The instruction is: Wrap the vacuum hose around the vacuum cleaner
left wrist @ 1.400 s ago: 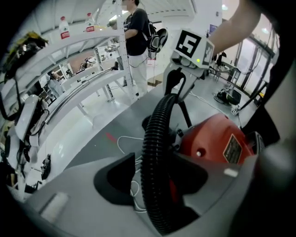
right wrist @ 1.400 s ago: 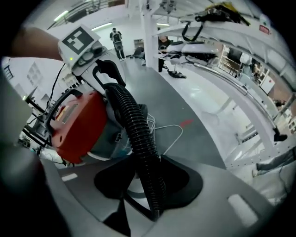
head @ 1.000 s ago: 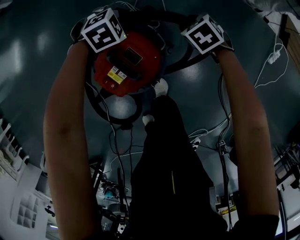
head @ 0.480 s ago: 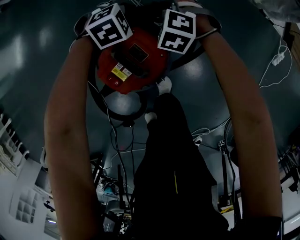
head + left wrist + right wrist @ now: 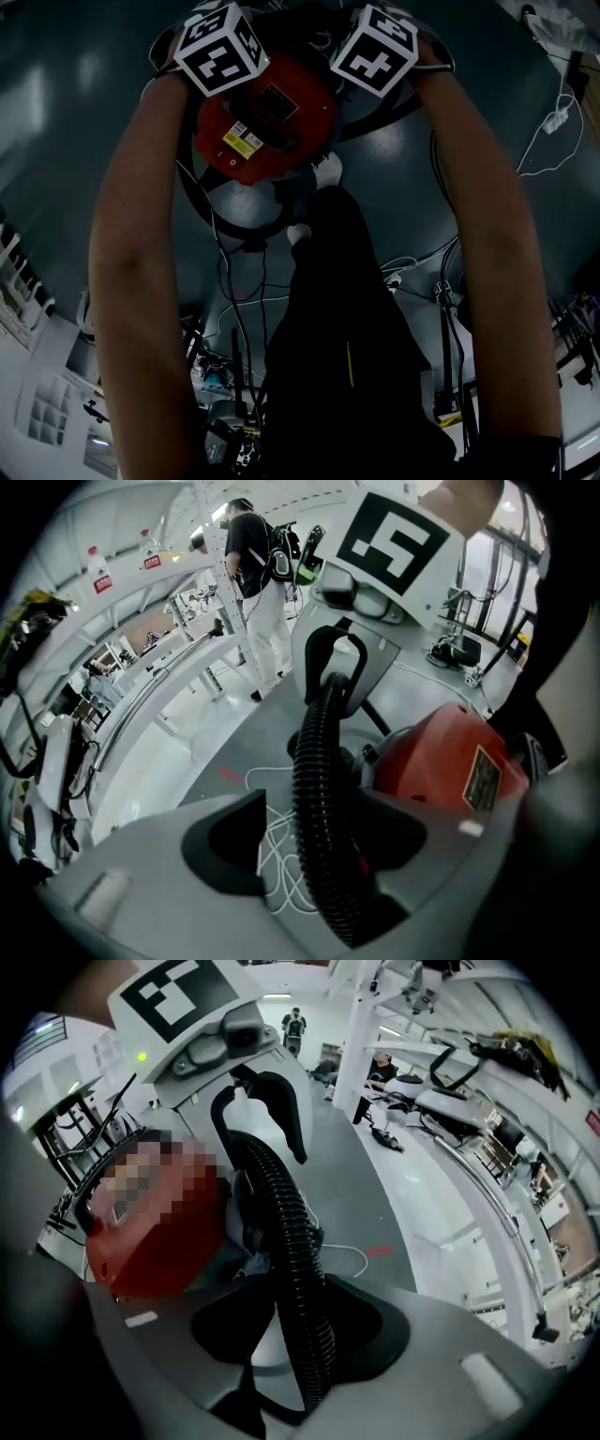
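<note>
Looking down the left gripper [image 5: 319,850]: its jaws have just been opening and now stand apart. The black ribbed vacuum hose [image 5: 314,761] runs up between them, close to the right-hand jaw and clear of the other. White cable [image 5: 272,841] lies tangled on the grey floor [image 5: 206,761] below. Centre stage, the red vacuum cleaner [image 5: 267,122] stands on the floor under both grippers, with a loop of hose beside it. There's a yellow label [image 5: 242,144] on top, its print too small to read. Over to the right gripper [image 5: 300,1330]: its jaws have just been closing and now pinch the hose, which climbs on towards the left gripper.
</note>
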